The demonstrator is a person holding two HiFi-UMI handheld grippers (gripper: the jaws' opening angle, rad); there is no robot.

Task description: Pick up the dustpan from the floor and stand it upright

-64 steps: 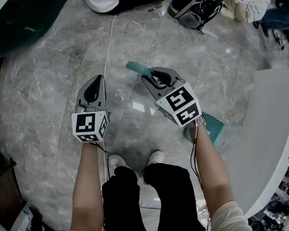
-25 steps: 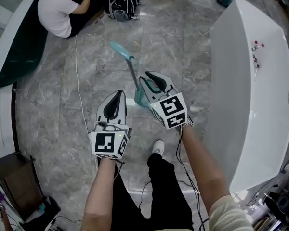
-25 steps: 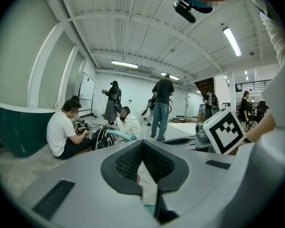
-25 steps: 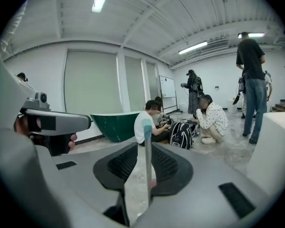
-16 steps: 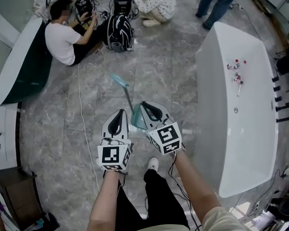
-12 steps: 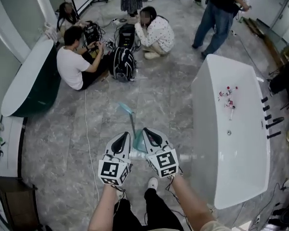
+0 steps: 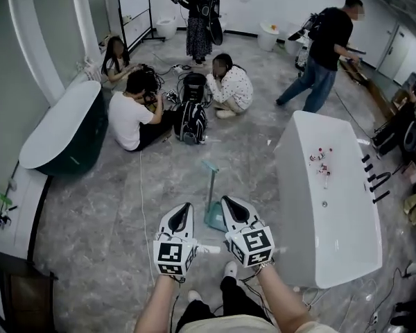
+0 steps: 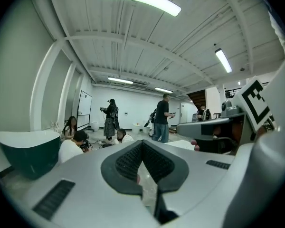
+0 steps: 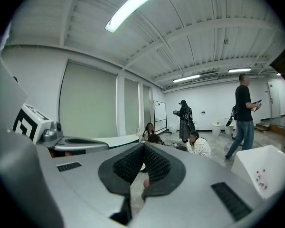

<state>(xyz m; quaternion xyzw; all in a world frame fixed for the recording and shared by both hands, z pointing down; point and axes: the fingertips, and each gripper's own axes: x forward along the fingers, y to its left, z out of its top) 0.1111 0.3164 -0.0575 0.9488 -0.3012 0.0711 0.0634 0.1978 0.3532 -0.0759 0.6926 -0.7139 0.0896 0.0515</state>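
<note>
The teal dustpan (image 7: 214, 216) stands upright on the grey marble floor, its long handle (image 7: 211, 183) pointing up. Both grippers are held high above the floor, side by side and nearly level. In the head view my left gripper (image 7: 185, 207) is just left of the dustpan and my right gripper (image 7: 228, 201) just right of it, both well clear of it. The left gripper (image 8: 142, 144) and the right gripper (image 9: 144, 148) each show their ribbed pads meeting at the tip with nothing between them. Neither gripper view shows the dustpan.
A white bathtub (image 7: 333, 207) stands close on the right, a dark green one (image 7: 62, 134) on the left. Several people sit on the floor (image 7: 132, 116) beside a backpack (image 7: 193, 120); others stand further back (image 7: 326, 40). A white cable (image 7: 140, 186) runs along the floor.
Both grippers have risen far from the floor as the view lifted. The right gripper, earlier at the dustpan's handle, has come away from it; the dustpan is left standing alone.
</note>
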